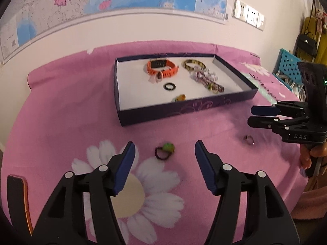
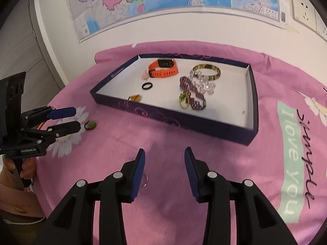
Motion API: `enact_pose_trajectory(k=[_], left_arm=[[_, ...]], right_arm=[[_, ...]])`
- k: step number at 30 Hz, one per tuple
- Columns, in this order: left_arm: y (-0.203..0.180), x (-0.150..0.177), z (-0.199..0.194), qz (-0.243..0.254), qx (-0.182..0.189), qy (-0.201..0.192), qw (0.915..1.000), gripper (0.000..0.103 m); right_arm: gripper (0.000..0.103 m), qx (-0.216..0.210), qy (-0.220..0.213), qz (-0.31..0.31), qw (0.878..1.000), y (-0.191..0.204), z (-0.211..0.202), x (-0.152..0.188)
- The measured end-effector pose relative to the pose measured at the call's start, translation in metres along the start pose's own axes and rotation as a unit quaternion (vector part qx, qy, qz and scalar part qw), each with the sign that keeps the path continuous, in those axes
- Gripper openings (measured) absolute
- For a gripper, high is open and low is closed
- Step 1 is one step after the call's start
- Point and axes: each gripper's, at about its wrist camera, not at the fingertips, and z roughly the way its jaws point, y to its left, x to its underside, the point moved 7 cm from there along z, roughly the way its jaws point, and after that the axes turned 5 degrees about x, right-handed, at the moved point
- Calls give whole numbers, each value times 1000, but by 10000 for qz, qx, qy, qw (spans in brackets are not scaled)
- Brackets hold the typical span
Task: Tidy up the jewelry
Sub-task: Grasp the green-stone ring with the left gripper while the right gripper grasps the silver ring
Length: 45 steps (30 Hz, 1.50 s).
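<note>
Box (image 1: pixel 206 107): beyond both claws, holds orange watch (image 1: pixel 162 67), bangle (image 1: pixel 194 64), bracelets, rings.
Left claw (image 1: pixel 165 153): open (green ring (image 1: pixel 165 150) lies between its fingers, untouched).
Right claw (image 2: pixel 164 159): open, empty.

Pink floral cloth (image 1: pixel 61 122) bears a purple tray (image 1: pixel 184 110), green-stone ring (image 1: pixel 165 151), silver ring (image 1: pixel 249 139).

A large coloured map (image 1: pixel 114 0) hangs on the pale wall (image 1: pixel 126 28), and everything else sits in relation to it. Directly below the map lies the surface (image 1: pixel 61 110), draped in a pink cloth printed with white daisies and, further right, a mint panel of lettering (image 2: pixel 294 155). Right of the map, white wall sockets (image 1: pixel 249 16) are mounted in a row. Further right again, beyond the sockets, a black handbag (image 1: pixel 307 42) hangs against something yellow, above a blue perforated basket (image 1: pixel 290 63). Left of the map stands a grey panel, perhaps a door (image 2: pixel 22 47). The light is soft and even.
</note>
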Motion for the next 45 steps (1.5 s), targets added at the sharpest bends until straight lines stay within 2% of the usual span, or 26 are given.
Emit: enact_pose_trajectory(k=[4, 11, 23, 29, 33, 38, 41, 45], left_arm=[[-2, 3, 6, -1, 16, 118, 9999, 60], [-6, 1, 15, 100, -45, 293, 9995, 52], [-4, -5, 18, 246, -126, 370, 9989, 45], [-1, -1, 24, 188, -10, 473, 9987, 46], [0, 3, 29, 124, 34, 563, 9983, 43], [-2, 3, 29, 165, 20, 572, 9982, 35], [-3, 3, 30, 195, -6, 577, 9981, 24], [-4, 2, 30, 219, -19, 580, 9981, 23]], right_arm=[[38, 19, 31, -22, 10000, 3, 0, 6], [38, 33, 107, -164, 9998, 14, 2, 15], [37, 172, 172, -679, 9974, 37, 2, 23], [29, 208, 185, -765, 9967, 40, 2, 24], [16, 188, 186, -736, 9969, 39, 2, 23], [16, 167, 183, -699, 9972, 39, 1, 23], [16, 144, 177, -637, 9977, 37, 1, 22], [16, 148, 160, -536, 9983, 33, 1, 20]])
